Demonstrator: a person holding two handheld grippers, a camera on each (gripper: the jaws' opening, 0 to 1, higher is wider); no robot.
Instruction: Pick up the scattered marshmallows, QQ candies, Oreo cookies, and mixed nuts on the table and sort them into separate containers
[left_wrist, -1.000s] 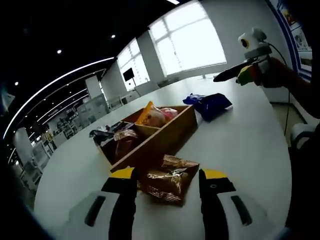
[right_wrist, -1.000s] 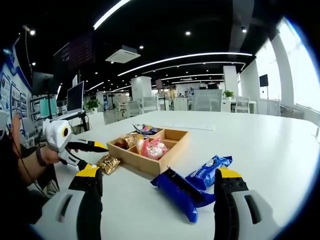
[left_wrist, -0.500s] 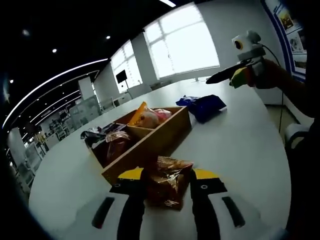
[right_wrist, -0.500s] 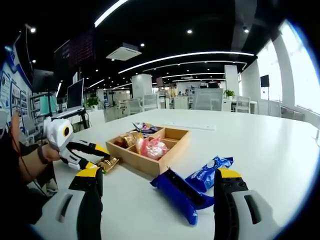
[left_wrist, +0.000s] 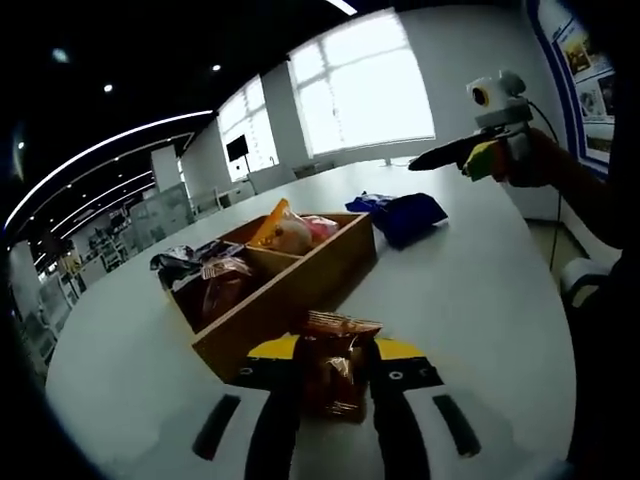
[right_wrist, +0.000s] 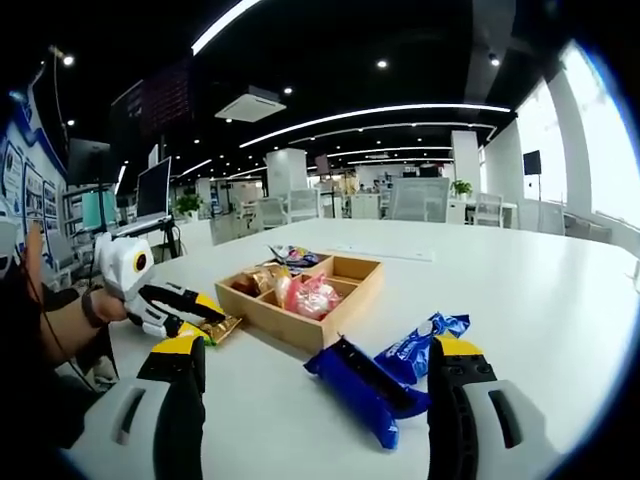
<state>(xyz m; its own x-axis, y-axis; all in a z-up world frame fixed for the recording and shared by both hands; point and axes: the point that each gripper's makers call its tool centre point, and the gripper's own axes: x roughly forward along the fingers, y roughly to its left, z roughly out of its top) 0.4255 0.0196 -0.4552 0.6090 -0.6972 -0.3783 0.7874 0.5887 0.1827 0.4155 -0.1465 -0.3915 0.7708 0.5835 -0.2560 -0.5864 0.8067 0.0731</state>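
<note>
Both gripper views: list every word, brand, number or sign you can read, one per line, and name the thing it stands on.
No text can be read.
Blue packets: white print, too blurred to read.
Gold-brown packet held by the left gripper: print unreadable.
Packets in the wooden tray: too small to read.
Wall posters: too blurred to read.

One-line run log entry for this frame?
left claw: shut on gold-brown foil snack packet | right claw: open, over blue snack packets | wooden divided tray: partly filled
</note>
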